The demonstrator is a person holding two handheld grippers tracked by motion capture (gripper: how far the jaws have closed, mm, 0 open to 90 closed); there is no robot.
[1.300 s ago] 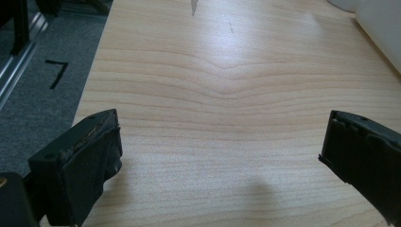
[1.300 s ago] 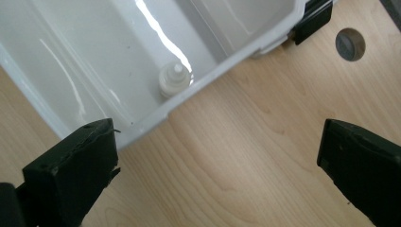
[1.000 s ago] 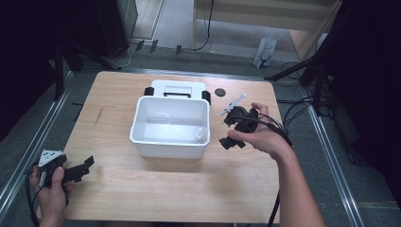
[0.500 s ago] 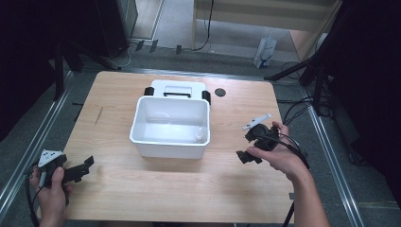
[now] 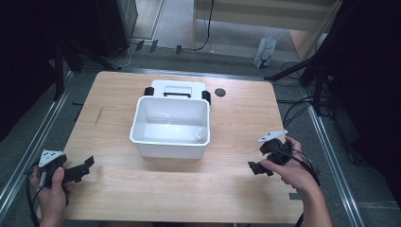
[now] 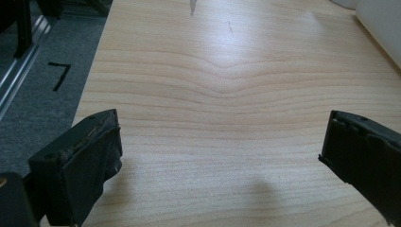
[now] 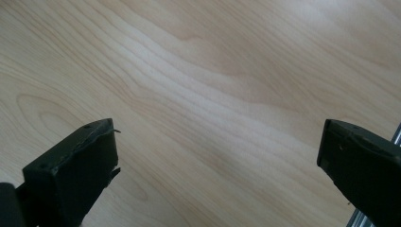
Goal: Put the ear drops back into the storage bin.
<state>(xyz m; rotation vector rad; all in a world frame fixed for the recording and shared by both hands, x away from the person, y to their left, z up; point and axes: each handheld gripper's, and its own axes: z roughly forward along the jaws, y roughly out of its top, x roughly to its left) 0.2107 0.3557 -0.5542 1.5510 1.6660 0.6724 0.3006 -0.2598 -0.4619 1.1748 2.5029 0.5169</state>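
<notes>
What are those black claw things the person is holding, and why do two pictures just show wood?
Those are grippers, hand tools with two black jaws that pinch. The person holds one in each hand: the left gripper and the right gripper. One camera looks down from above the wooden table. There you see a white bin with a small clear bottle inside, a white lid behind it, and a small dark disc. The other two cameras ride on the grippers, looking past the jaws at the tabletop. Both grippers are open and hold nothing.
</notes>
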